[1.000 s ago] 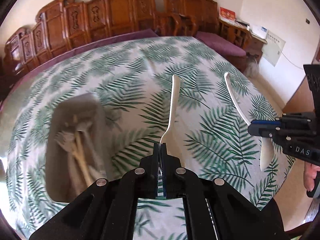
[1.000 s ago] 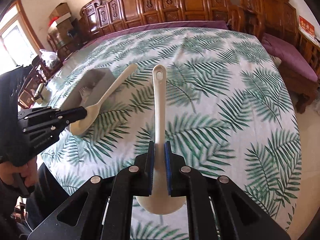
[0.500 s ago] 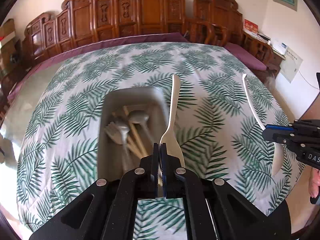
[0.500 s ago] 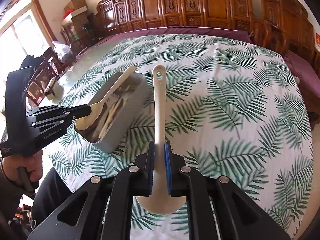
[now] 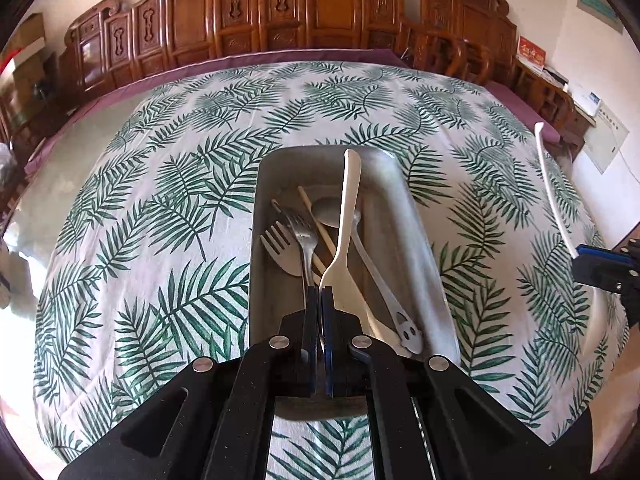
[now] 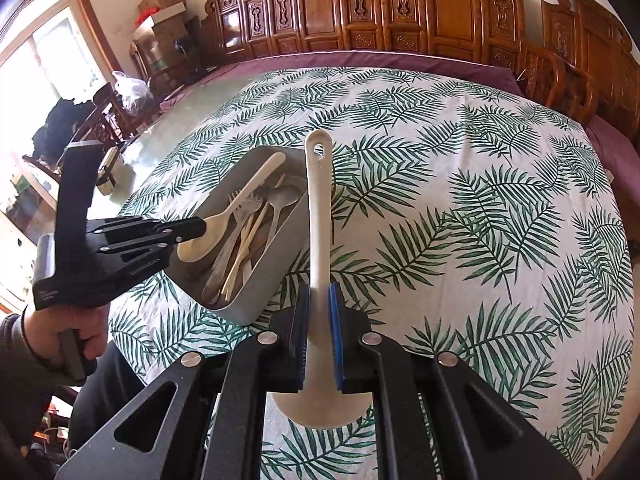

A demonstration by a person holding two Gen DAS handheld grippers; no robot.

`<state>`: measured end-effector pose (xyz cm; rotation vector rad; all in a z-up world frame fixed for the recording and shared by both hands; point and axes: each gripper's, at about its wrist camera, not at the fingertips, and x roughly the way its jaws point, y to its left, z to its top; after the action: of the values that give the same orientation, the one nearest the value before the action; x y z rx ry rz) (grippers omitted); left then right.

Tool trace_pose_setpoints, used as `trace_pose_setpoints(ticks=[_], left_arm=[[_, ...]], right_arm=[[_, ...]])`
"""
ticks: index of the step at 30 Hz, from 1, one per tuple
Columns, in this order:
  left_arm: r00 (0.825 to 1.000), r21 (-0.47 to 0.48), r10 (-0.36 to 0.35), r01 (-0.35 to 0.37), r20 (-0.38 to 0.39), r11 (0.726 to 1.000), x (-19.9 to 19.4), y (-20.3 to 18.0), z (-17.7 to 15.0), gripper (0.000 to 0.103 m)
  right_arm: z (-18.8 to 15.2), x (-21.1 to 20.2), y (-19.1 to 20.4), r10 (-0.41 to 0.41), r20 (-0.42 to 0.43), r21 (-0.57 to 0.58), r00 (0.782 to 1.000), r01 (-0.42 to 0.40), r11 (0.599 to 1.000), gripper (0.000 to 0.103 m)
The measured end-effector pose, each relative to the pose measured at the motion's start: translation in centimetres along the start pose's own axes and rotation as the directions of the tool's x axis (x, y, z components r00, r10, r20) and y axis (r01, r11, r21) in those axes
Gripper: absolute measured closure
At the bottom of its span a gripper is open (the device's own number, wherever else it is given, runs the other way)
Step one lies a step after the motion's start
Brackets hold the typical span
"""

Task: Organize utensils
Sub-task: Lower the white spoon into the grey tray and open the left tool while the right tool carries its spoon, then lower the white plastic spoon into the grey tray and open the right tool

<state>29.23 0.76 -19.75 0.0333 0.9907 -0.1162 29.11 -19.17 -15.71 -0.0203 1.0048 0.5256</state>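
The left hand-held gripper [image 5: 321, 312] clamps a cream spoon [image 5: 345, 224] by its bowel end, handle poised over the tray [image 5: 416, 240] (ready to drop in). The right hand-held gripper [image 6: 319, 332] grips a ladle [image 6: 319, 216], waiting just beside the tray on the counter [image 6: 480, 220].

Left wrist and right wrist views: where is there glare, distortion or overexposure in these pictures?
Left wrist view: fisheye bends the tablecloth into a dome; sunlight glares off the metal tray and bleaches the lower left cloth edge.
Right wrist view: the window at left is blown out white; the carved wooden screen curves along the top; the white ladle and its surroundings stay sharp.
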Motion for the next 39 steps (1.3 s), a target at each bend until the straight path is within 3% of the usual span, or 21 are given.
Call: trace_pose_setpoints(ticks=[13,15,19,24,30,33,39], left_arm=[[1.0,-0.013,-0.031,0.031,0.0,0.999,-0.2,1.3,-0.1,0.097],[0.999,-0.009,-0.033,0.033,0.021,0.999,-1.2,1.9,-0.1,0.085],[0.998,0.007,-0.017,0.016,0.064,1.0,-3.2,3.1,0.1,0.074],[0.993,0.008,-0.006,0.005,0.12,1.0,-5.5,5.0,0.3,0.044],[0.986,-0.004,-0.005,0.006,0.169,1.0,-7.6,6.7,0.2,0.017],[0.982,-0.004,-0.006,0.007,0.188,1.0,-8.4,7.2,0.0,0.01],[0.981,-0.002,-0.01,0.01,0.193,1.0,-8.8,7.7,-0.1,0.008]], right_arm=[[1.8,1.5,2.4,0.022,-0.004,-0.02,1.0,-0.022,1.0,0.091],[2.3,2.1,3.1,0.029,-0.005,-0.025,1.0,-0.029,0.999,0.091],[3.5,3.1,4.5,0.046,0.0,-0.035,0.999,-0.046,0.998,0.091],[5.2,4.2,6.5,0.065,0.008,-0.053,0.998,-0.065,0.996,0.091],[6.2,5.6,8.0,0.069,0.012,-0.058,0.998,-0.068,0.996,0.091],[6.7,6.1,8.5,0.075,0.017,-0.053,0.997,-0.074,0.996,0.091],[7.1,8.0,9.0,0.058,0.014,-0.04,0.998,-0.058,0.998,0.091]])
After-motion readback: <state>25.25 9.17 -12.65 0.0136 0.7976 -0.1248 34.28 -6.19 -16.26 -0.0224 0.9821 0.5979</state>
